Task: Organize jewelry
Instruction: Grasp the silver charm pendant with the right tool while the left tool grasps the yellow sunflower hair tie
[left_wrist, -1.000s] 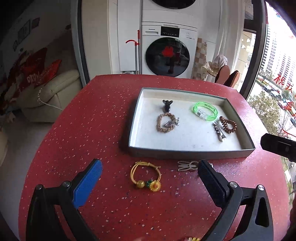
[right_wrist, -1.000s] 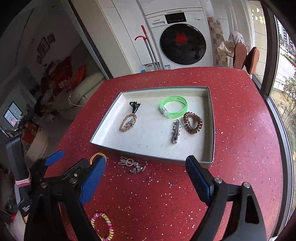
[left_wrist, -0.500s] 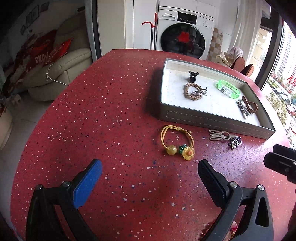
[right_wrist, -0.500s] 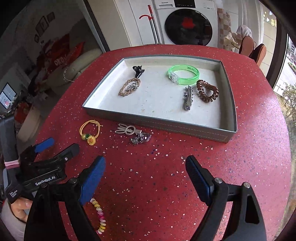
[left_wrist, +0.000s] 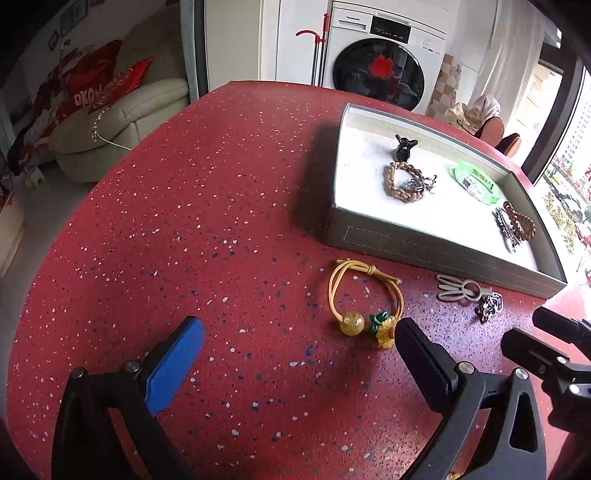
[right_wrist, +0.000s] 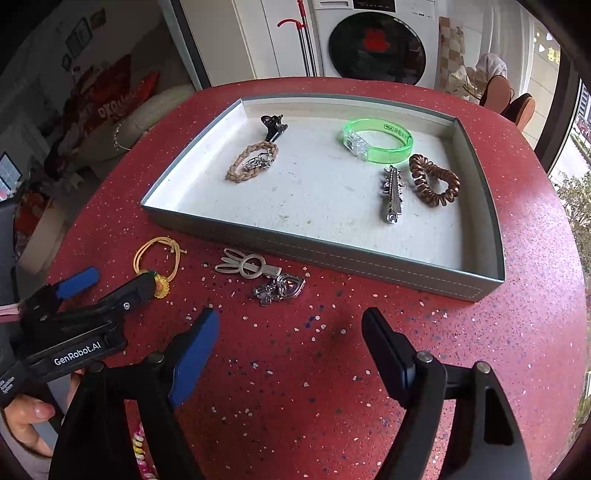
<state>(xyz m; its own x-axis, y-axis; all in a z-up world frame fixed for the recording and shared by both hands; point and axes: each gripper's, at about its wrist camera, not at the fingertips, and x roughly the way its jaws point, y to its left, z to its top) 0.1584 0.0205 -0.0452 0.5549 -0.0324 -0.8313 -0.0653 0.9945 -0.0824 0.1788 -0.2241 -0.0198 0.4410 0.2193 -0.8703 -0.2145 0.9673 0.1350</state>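
My left gripper (left_wrist: 295, 350) hangs wide open over the red table (left_wrist: 184, 221) and grips nothing; its right finger tip sits just beside the yellow band (left_wrist: 364, 299), which lies off the tray's (right_wrist: 332, 254) near left corner. My right gripper (right_wrist: 290, 339), jaws just narrowed yet open and empty, hovers before the rabbit clip (right_wrist: 243, 265) and silver charm (right_wrist: 279, 290) by the tray's near wall.
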